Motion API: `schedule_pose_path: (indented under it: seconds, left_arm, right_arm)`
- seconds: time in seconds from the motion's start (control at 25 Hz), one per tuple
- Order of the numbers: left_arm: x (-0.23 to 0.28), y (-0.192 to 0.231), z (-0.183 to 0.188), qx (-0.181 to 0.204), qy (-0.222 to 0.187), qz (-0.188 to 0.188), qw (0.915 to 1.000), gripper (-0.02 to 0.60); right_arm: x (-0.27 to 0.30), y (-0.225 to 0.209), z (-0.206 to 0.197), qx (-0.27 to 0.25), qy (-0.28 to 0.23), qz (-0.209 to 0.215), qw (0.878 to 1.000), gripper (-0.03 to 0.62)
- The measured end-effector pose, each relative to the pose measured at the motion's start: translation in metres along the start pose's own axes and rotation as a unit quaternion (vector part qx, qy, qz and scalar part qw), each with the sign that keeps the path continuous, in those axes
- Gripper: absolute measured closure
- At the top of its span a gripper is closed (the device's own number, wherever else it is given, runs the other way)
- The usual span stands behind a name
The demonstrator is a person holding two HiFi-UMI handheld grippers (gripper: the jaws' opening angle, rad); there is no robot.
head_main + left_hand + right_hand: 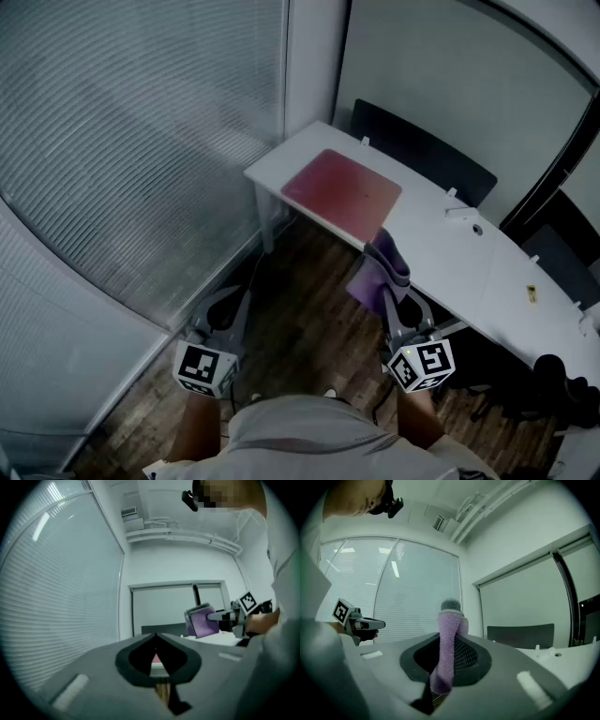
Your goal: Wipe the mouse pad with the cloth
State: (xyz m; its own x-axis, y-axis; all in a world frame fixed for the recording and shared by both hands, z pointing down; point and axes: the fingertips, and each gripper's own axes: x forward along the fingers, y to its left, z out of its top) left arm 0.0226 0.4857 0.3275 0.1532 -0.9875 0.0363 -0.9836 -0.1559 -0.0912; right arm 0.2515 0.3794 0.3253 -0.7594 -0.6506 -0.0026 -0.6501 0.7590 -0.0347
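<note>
Cloth gripped, off the mouse pad (341,192)

The right gripper (394,298) has its fingers clamped on the purple cloth (449,639), in the air just beside the white surface (441,253) — the red pad lies at its corner. The left gripper (228,305) has its fingers closed together, empty, over the wood floor (300,319).

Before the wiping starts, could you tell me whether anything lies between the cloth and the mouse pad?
Nothing visible does: the right gripper holds the cloth close to the mouse pad, whose top looks bare.
</note>
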Motion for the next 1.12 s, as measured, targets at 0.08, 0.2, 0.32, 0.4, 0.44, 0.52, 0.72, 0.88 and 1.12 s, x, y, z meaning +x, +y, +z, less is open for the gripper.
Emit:
schedule_pose_path:
  seconds: [0.08,0.2,0.32,0.4,0.44,0.52,0.72,0.88,1.12]
  left_arm:
    - [-0.001,0.001,-0.001,-0.001,0.002,0.001,1.0,0.58]
    - [-0.002,0.002,-0.002,-0.002,0.004,0.0,1.0,0.58]
    - [-0.004,0.002,-0.002,-0.005,0.005,-0.001,1.0,0.58]
    - [-0.006,0.0,-0.001,-0.006,0.004,-0.003,1.0,0.58]
    - [-0.008,-0.002,-0.002,-0.007,0.003,-0.005,1.0,0.58]
    - [-0.013,-0.004,-0.005,-0.009,0.004,-0.008,0.9999,0.58]
    - [-0.026,0.005,-0.006,-0.011,0.001,-0.012,0.9999,0.58]
    - [-0.039,0.018,-0.013,-0.015,0.003,-0.013,0.9998,0.58]
    - [-0.065,0.045,-0.025,-0.014,0.002,-0.022,0.9997,0.58]
  right_arm:
    - [0.001,-0.001,-0.001,-0.002,0.0,-0.001,1.0,0.548]
    - [0.002,-0.002,-0.002,0.0,0.002,-0.004,1.0,0.548]
    - [0.001,0.0,0.0,0.0,0.003,-0.004,1.0,0.548]
    - [0.0,0.004,0.001,-0.005,0.001,0.004,1.0,0.548]
    - [-0.002,0.007,0.001,-0.009,0.0,0.01,1.0,0.548]
    - [-0.003,0.015,0.001,-0.023,0.0,0.015,1.0,0.546]
    - [0.001,0.031,0.003,-0.019,-0.005,0.012,1.0,0.546]
    - [0.005,0.045,-0.002,-0.001,-0.006,0.008,1.0,0.546]
    - [0.017,0.078,-0.011,0.016,-0.009,0.001,1.0,0.548]
